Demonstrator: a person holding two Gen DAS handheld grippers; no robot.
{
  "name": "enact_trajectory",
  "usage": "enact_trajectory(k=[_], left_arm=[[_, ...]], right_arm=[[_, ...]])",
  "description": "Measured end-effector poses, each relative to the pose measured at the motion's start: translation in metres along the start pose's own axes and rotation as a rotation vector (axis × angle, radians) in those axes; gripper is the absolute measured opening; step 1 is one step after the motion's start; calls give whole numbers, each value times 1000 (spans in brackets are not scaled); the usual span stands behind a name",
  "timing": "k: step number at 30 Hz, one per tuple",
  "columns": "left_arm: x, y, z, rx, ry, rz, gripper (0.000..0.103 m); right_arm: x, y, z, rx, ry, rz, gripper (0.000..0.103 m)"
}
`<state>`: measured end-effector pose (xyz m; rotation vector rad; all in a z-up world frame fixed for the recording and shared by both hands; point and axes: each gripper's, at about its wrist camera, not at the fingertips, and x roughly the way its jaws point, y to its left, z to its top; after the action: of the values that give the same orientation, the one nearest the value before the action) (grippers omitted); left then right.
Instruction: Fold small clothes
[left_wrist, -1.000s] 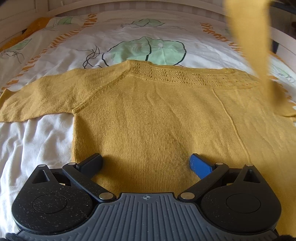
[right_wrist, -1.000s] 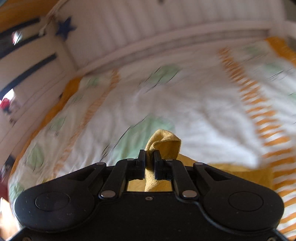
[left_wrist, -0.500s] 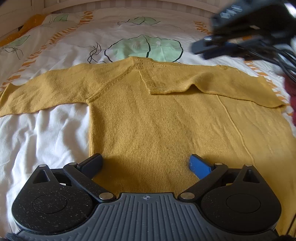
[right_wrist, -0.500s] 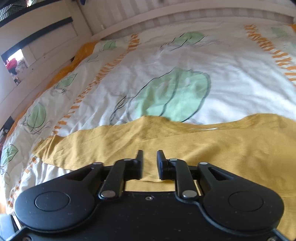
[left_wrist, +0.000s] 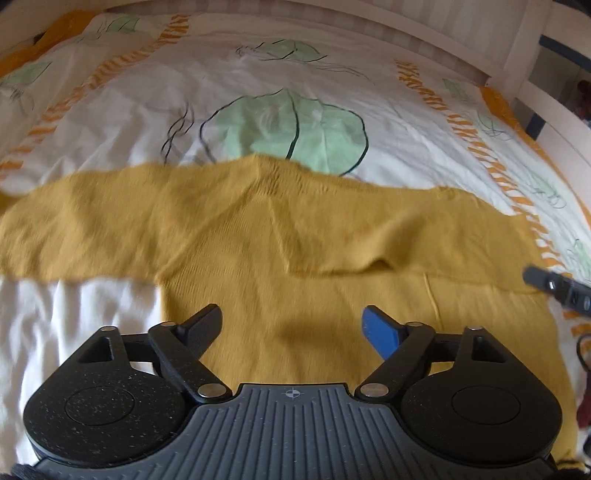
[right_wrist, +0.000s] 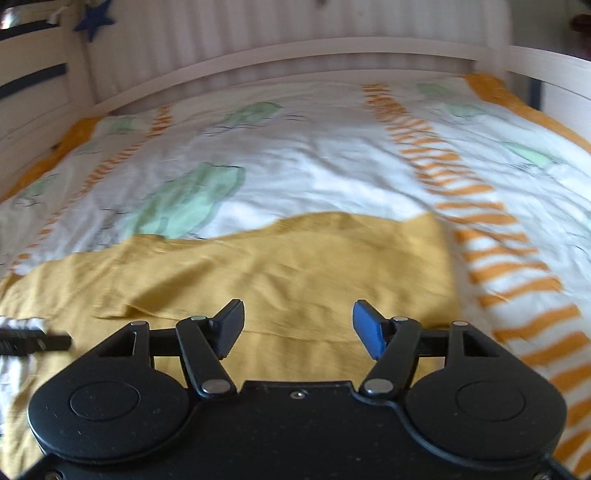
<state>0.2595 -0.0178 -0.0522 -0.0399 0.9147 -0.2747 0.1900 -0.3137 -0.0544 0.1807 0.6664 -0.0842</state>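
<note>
Mustard sweater (left_wrist: 295, 295) flat on leaf-print duvet (left_wrist: 295, 92), 1 sleeve folded across chest, left gripper (left_wrist: 291, 325) unclenched, jaws just narrowing, right gripper (right_wrist: 298, 328) released, jaws just widening, both apparently hovering, nothing between either's fingers.

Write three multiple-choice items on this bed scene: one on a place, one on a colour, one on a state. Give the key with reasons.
1. Where does the folded sleeve lie?
A. Across the sweater's chest
B. Hanging off the bed
C. On the floor

2. What colour is the sweater?
A. Blue
B. Mustard yellow
C. Red

3. How do the right gripper jaws stand?
A. Shut on a sleeve
B. Shut on nothing
C. Open, holding nothing

Key: A, its cuff edge rests over the body panel; B, yellow knit on the white quilt; C, the jaws have just been opening, with nothing gripped between them.
</note>
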Motion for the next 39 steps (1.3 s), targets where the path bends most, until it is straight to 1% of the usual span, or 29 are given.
enact_trajectory(k=[1,3,6,8,12,16,17,18,19,20,21,22,24,26,29,31,32,34,35,39], left_arm=[[5,-3,5,13,-3,5,79],[14,-7,14,25,-5,15,73],[29,-7,26,-6,17,17,68],[38,-4,32,-41,31,20,67],[53,3,40,-107,65,17,63],[64,3,42,-132,82,29,57],[65,2,43,-133,80,32,51],[65,2,43,-136,76,35,39],[65,1,43,-141,71,36,30],[65,2,44,-149,70,37,14],[63,2,45,-158,67,42,7],[61,3,46,-166,59,46,5],[53,6,49,-171,21,50,5],[42,9,53,-159,-16,74,5],[31,18,60,-160,-43,92,2],[28,25,65,-160,-48,94,2],[28,27,66,-153,-49,109,0],[29,27,67,-117,-67,167,0],[30,29,67,-109,-72,179,0],[39,39,64,-126,-39,214,0]], right_arm=[[1,-2,-1,0,-6,-28,69],[0,-7,-2,-14,-21,-53,69],[-2,-13,6,-29,-56,-53,69],[-7,-21,14,-15,-98,-37,69],[-17,-42,31,79,-171,-1,69],[-20,-63,39,166,-196,2,69],[-21,-68,41,184,-199,-1,69],[-22,-73,43,203,-203,-5,69],[-23,-78,44,223,-207,-11,69],[-24,-83,44,244,-213,-17,69],[-24,-88,44,263,-217,-19,70],[-25,-93,44,282,-219,-21,70],[-26,-102,44,314,-220,-30,70],[-27,-109,44,340,-221,-37,70],[-27,-114,45,364,-219,-30,70],[-26,-114,45,367,-210,-29,70],[-26,-114,44,363,-202,-28,70],[-23,-112,43,353,-182,-21,70],[-22,-112,43,349,-172,-18,70],[-16,-110,42,346,-126,-1,70]])
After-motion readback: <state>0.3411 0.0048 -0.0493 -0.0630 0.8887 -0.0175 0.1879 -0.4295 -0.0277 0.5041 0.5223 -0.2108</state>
